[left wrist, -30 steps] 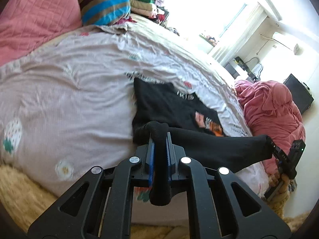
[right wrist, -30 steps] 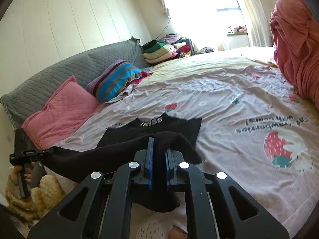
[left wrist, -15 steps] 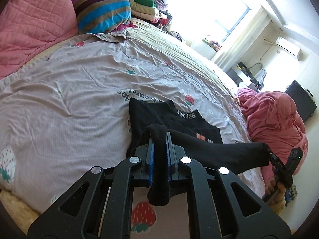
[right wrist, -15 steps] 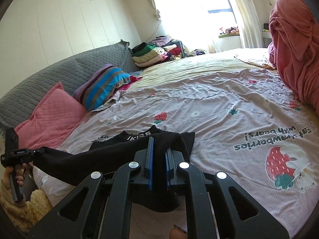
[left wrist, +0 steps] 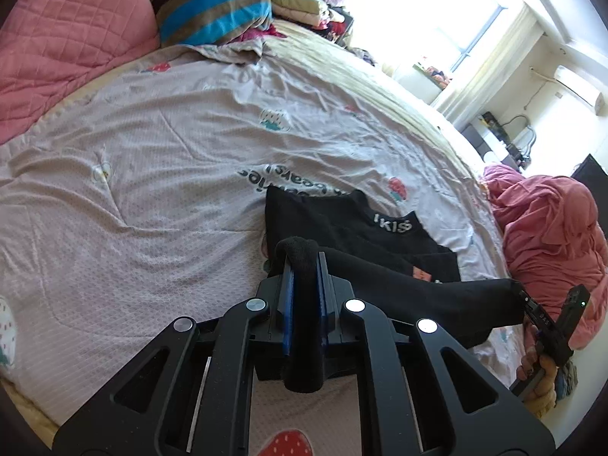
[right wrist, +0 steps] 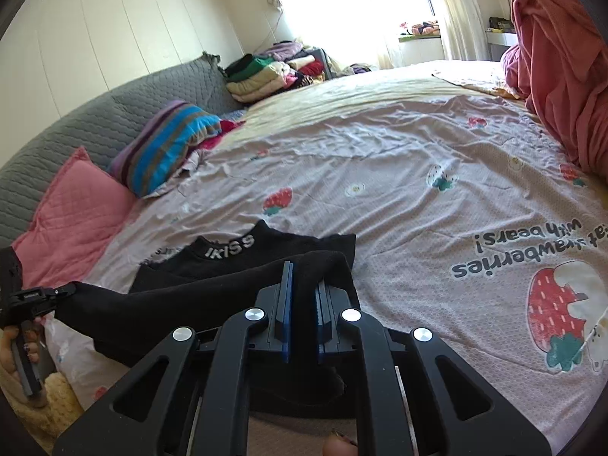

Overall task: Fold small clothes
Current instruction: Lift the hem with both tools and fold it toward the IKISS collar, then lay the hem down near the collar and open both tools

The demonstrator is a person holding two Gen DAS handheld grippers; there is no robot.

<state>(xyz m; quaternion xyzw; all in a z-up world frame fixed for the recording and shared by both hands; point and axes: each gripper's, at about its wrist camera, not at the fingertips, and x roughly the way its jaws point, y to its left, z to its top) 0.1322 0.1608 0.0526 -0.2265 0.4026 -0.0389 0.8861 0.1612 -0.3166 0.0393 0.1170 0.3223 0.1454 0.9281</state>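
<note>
Both grippers clamped on one black garment (left wrist: 380, 250): left gripper (left wrist: 302, 262) pinches one bottom corner, right gripper (right wrist: 302, 277) the other. Hem stretched between them, lifted; upper part lies flat on bedsheet (left wrist: 152, 174), near bed's front edge.

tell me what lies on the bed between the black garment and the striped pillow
Nothing: between the black garment and the striped pillow lies only bare strawberry-print sheet, seen in both wrist views.

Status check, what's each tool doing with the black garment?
Left tool shut on black garment. Right tool shut on it too. Hem stretched between them above the bedsheet. Nothing in the way.
</note>
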